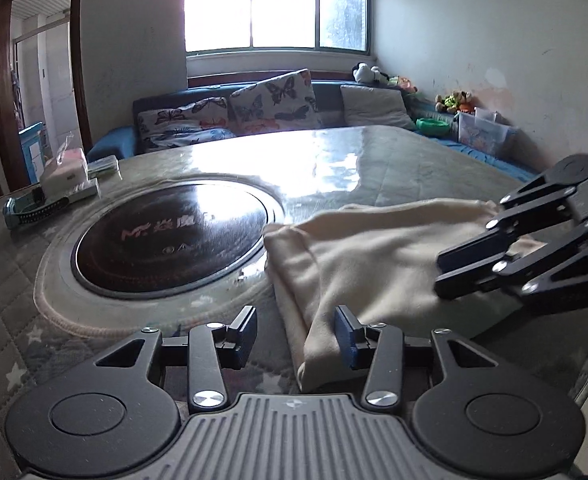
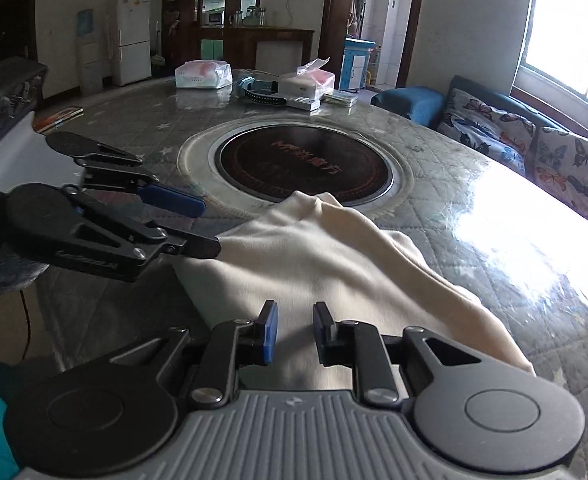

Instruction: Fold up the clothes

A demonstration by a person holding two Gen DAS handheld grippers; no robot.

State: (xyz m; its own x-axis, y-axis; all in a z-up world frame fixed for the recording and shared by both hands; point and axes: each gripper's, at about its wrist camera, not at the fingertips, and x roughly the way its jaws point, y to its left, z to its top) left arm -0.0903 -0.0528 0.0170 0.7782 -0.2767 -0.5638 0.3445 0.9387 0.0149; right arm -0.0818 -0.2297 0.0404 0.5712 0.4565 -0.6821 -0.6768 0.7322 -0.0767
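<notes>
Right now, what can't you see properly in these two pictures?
- Cream cloth: its near end is hidden behind the right gripper in the right wrist view.
- Window: glare whites out everything outside, left wrist view.
- Writing on the dark round plate: blurred, unreadable.
- Toys on the far ledge: too small.

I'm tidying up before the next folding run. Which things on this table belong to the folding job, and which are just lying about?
Belongs to the job:
cream garment
left tongs
right tongs

Just lying about:
tissue packs
white box
black strap
booklet
built-in hotplate
</notes>
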